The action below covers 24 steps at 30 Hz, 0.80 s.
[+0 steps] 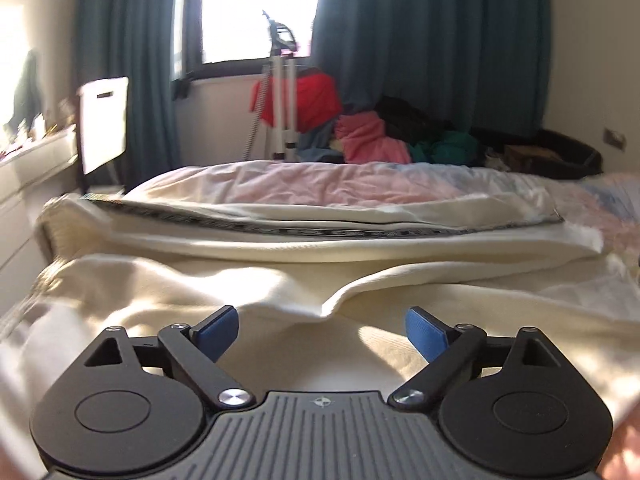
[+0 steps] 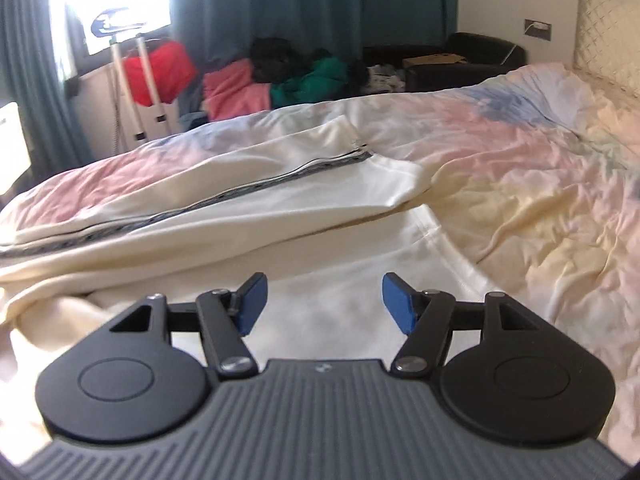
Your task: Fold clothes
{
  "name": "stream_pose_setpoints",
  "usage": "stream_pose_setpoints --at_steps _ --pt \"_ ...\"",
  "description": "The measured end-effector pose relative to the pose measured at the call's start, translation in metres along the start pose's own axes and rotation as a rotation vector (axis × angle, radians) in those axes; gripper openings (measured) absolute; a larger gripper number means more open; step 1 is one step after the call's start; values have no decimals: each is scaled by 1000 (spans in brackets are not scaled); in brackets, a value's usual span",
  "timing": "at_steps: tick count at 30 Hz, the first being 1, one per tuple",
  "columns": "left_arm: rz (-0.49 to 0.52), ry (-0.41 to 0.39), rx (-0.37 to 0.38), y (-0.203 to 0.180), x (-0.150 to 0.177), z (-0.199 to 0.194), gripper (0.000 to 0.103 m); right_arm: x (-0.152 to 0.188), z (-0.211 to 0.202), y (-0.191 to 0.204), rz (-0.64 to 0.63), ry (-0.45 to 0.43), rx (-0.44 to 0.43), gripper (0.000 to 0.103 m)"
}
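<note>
A cream garment [image 1: 280, 276] with a black patterned stripe [image 1: 304, 230] lies spread on the bed. In the right wrist view the same cream garment [image 2: 224, 208] stretches from lower left to centre, its stripe [image 2: 256, 188] running along it. My left gripper [image 1: 322, 330] is open and empty, low over a rumpled fold of the cream fabric. My right gripper [image 2: 323, 300] is open and empty, just above the garment's near part.
The bed has a pastel pink, blue and yellow duvet [image 2: 520, 168]. A pile of coloured clothes [image 1: 384, 136] lies beyond the bed by teal curtains [image 1: 432, 40]. A white stand [image 1: 284, 120], a white chair [image 1: 104, 120] and a headboard [image 2: 608, 40] are around.
</note>
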State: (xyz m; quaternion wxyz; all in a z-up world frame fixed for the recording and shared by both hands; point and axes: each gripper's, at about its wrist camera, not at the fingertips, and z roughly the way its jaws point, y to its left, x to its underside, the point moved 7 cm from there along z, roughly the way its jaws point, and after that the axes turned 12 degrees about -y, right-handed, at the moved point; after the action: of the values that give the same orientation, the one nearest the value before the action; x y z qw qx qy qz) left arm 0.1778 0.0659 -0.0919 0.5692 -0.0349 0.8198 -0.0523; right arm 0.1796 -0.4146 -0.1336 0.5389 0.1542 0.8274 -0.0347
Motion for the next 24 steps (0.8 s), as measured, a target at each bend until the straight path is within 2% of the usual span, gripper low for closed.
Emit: stream_pose_setpoints --at_steps 4,5,8,11,14,21,24 --pt "-120 2 -90 29 -8 -30 95 7 -12 -6 55 24 19 66" --pt "-167 7 -132 43 -9 -36 95 9 -12 -9 75 31 27 66" --pt "-353 20 -276 98 -10 -58 95 11 -10 -24 119 37 66 66" --pt "-549 9 -358 149 -8 -85 95 12 -11 -49 158 12 138 66" --pt "-611 -51 -433 188 -8 -110 95 9 -14 -74 188 -20 217 66" --pt "-898 -13 -415 226 21 -106 95 20 -22 -141 419 -25 397 66" --pt "-982 47 -392 236 34 -92 95 30 -35 -165 592 -32 448 66"
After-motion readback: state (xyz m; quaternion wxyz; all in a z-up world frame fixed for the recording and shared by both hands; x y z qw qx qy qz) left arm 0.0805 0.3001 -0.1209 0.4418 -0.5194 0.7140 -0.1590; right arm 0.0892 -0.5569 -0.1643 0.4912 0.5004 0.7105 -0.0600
